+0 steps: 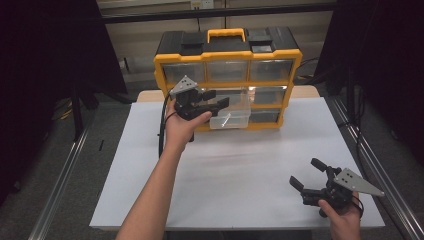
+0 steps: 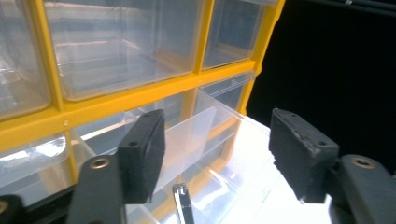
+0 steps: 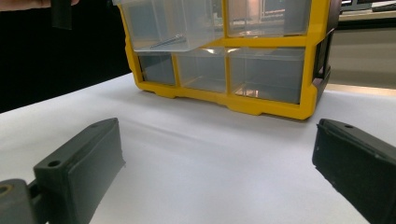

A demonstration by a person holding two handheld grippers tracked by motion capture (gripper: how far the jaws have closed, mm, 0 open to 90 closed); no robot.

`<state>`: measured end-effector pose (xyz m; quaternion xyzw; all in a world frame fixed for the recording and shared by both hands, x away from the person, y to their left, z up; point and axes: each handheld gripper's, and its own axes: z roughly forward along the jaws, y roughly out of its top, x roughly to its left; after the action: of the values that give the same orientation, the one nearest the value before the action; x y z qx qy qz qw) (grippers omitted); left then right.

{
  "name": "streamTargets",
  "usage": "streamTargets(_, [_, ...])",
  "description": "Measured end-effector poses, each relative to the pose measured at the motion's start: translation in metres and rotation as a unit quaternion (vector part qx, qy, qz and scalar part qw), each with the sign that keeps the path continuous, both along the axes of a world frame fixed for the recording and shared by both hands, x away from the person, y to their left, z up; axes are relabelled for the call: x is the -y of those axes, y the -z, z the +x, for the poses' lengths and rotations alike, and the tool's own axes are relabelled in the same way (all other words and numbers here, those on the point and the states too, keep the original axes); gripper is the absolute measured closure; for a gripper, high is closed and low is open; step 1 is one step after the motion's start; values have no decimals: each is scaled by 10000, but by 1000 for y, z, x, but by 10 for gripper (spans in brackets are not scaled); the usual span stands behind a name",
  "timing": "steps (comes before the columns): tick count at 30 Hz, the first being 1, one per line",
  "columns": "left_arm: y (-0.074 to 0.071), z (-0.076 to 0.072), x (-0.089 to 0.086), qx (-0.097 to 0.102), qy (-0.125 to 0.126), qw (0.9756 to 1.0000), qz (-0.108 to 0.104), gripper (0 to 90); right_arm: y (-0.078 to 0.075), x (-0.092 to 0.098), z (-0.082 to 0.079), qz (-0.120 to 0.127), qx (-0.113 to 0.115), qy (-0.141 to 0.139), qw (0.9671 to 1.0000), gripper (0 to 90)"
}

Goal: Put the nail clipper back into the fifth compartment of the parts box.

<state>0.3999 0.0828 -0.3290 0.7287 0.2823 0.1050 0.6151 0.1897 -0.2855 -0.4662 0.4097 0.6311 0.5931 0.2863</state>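
The drawer [image 1: 231, 116] juts from the organizer [image 1: 227, 75], a small metal part [image 2: 183, 201] lying inside. My left hand-held gripper [image 1: 216, 98] hangs released above it; my right [image 1: 307, 173] rests open over the tabletop [image 1: 240, 170]. Shoving the drawer crooked could jam it.

A white table [image 1: 250, 170] stands in the middle of a dim room. Its far edge shows a strip of light wood [image 1: 305, 92]. The floor [image 1: 65, 200] around it is grey. Shiny metal rails [image 1: 60, 175] run along the floor on both sides of the table. Black curtains [image 1: 45, 60] hang on the left and on the right. At the back is a pale wall [image 1: 310, 25] with a dark bar [image 1: 200, 14] across it. Light falls on the table top.
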Motion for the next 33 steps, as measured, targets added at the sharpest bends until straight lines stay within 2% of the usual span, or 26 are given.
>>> streamTargets(1, [0,-1,-1,15,-1,10000,55,336,0,0,0,3,1,4,10000,12])
streamTargets(2, [0,-1,-1,40,-3,10000,2,309,0,0,0,7,1,6,10000,12])
streamTargets(3, [0,-3,-1,37,-39,10000,36,309,0,0,0,7,1,6,10000,12])
streamTargets(5, [1,-4,-1,86,33,10000,-33,268,0,0,0,12,9,5,10000,12])
streamTargets(6, [1,-5,-1,110,-13,9999,-62,249,0,0,0,10,4,0,10000,12])
streamTargets(9, [2,-7,-4,130,-14,9999,-44,215,0,0,0,10,-4,9,10000,12])
streamTargets(10, [3,-8,-5,106,21,9999,-124,204,0,0,0,-10,-8,-2,10000,12])
streamTargets(11, [3,-9,-6,109,6,9999,-90,197,0,0,0,7,-5,-9,10000,12])
streamTargets(14, [5,-11,-10,87,-19,9997,-206,180,0,0,-1,4,-9,7,10000,12])
streamTargets(20, [9,-16,-21,196,-48,9995,-232,139,0,0,0,10,-2,23,10000,12])
streamTargets(21, [10,-16,-22,195,-52,9994,-292,132,0,0,0,-14,-4,20,10000,12])
streamTargets(24, [11,-17,-28,209,-16,9995,-236,121,0,0,0,6,2,25,10000,12])
streamTargets(25, [12,-19,-29,197,-81,9994,-282,120,0,0,0,-5,-2,13,10000,12])
streamTargets(27, [13,-20,-32,248,-88,9994,-230,117,0,0,0,-26,-7,-16,10000,12])
streamTargets(29, [14,-22,-34,212,-77,9993,-295,115,0,0,0,-27,-9,-13,10000,12])
streamTargets(33, [17,-26,-41,282,-104,9992,-259,105,1,0,0,-9,-12,0,10000,12])
